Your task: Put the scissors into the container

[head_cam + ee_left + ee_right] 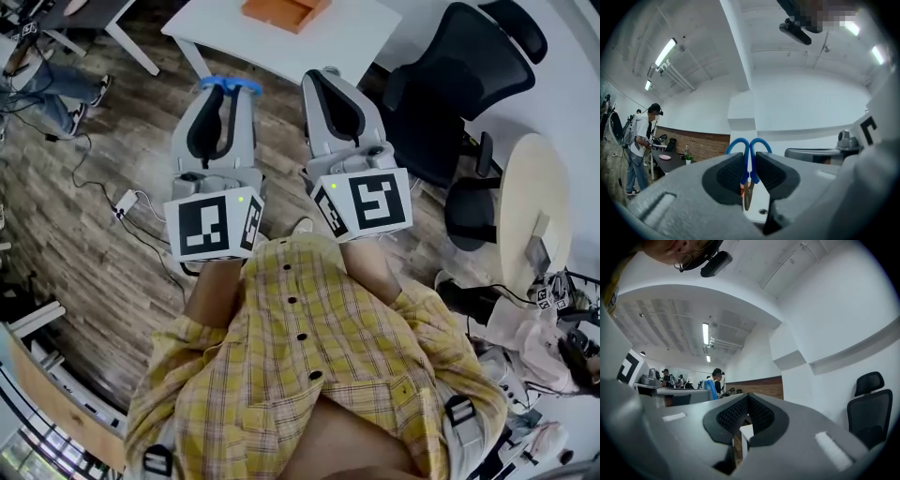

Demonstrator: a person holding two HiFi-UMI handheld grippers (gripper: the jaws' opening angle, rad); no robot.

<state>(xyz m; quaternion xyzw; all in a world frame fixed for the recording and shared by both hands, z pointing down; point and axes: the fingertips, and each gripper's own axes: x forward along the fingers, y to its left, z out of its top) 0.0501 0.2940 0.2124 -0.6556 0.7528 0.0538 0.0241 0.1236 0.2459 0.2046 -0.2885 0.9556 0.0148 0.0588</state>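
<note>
Wooden floor [94, 225], a white table [361, 42], a black office chair [469, 80].

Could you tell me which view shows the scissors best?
The left gripper view: scissors clamped between the left gripper's fingers, handles and blade visible. Head view shows only the blue handles; right gripper view, a blue sliver.

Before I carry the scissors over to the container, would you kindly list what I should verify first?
1. Grip on the blue-handled metal scissors: ok. The left tongs are shut on them, and the handles stick out past the tips.
2. Right tongs free: ok. They are shut with nothing between them.
3. Orange open-topped container in sight: ok. It sits on the white table, partly cut off by the picture's edge.
4. Scissors above the container: not ok. In the head view they are short of it.
5. Room inside the container: cannot tell.
</note>
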